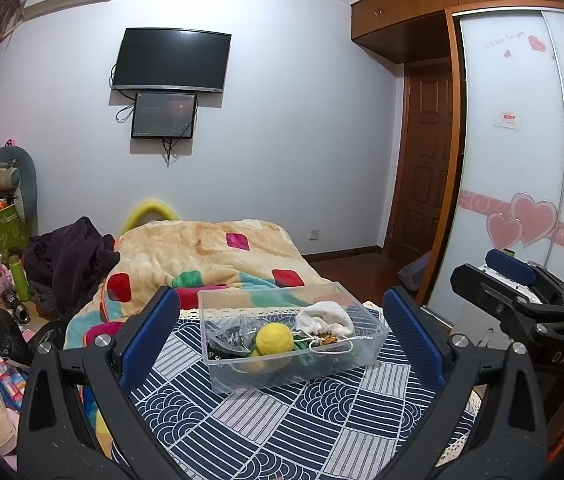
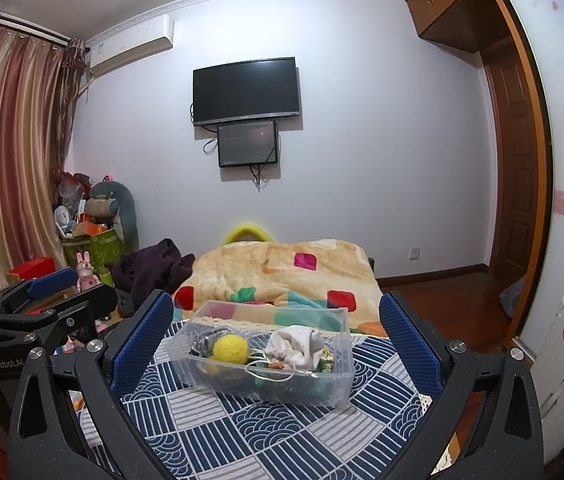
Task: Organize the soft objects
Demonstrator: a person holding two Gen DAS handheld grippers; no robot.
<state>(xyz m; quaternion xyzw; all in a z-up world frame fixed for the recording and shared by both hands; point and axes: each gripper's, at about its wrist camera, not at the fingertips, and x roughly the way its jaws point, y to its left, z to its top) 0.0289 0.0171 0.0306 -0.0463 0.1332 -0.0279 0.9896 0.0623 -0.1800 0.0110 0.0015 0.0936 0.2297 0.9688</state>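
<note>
With both grippers' jaws spread and nothing held, the clear bin (image 1: pixel 289 336) is seen on the patterned surface (image 1: pixel 282 420), its light, squashy yellow ball (image 1: pixel 274 339) best pinched gently across its middle.

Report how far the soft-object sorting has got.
Done, by the look of it: the clear plastic bin on the navy patterned cloth already holds a yellow felt ball, a white cloth pouch and other small items. In hand: nothing; the left gripper and right gripper are both open and empty. Left: no loose soft items show on the cloth.
</note>
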